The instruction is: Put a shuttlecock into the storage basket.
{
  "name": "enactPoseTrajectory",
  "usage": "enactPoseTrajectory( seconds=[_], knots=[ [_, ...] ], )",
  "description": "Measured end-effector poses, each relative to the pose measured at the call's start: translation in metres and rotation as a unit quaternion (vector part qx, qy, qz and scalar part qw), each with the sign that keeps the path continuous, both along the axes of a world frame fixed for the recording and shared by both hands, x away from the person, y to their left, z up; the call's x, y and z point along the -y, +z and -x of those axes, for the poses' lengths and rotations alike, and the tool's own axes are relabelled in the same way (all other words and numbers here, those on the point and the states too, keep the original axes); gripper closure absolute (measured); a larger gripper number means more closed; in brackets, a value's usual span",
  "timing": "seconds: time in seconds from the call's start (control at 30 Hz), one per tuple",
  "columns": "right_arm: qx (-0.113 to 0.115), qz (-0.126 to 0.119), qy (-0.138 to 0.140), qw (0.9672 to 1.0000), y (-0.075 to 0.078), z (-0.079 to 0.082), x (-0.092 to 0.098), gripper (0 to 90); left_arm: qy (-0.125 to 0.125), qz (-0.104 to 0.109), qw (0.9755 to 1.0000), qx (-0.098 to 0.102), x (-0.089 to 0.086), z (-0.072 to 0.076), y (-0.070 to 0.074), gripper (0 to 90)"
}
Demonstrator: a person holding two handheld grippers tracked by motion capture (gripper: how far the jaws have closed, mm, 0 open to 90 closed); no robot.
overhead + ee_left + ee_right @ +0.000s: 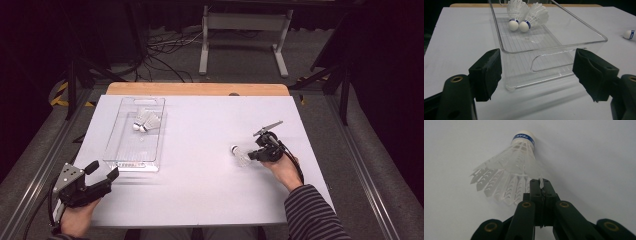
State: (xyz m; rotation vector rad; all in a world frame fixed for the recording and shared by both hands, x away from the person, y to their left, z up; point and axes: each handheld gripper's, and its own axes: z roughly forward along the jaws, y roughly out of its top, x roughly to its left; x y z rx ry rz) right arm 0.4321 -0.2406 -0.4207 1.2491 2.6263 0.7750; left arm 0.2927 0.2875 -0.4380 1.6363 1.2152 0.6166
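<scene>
A white shuttlecock (241, 155) with a blue band lies on the white table at the right; my right gripper (254, 156) is shut on the edge of its feather skirt (509, 180), cork end pointing away. The jaws meet around a feather tip in the right gripper view. A clear plastic tray (123, 150) stands at the left with two more shuttlecocks (145, 121) in its far half. My left gripper (103, 172) stands open at the table's front left, just short of the tray's near wall (554, 62), nothing between its jaws. The two shuttlecocks (527, 15) lie side by side, corks toward me.
The white table (200, 190) has a wooden strip along its far edge. Beyond it stand a white frame's legs (242, 30) and cables on the grey floor. In the left gripper view the right-hand shuttlecock's cork (629, 34) shows at the far right.
</scene>
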Motion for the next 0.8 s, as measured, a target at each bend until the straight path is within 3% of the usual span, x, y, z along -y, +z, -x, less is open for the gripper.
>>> enactPoseTrajectory(
  seconds=[0.8],
  knots=[
    [0.023,-0.004,0.042,0.9988,0.012,0.008,-0.006,90.0,-0.001,0.004,1.0,0.001,0.0,0.0,0.002,24.6]
  ],
)
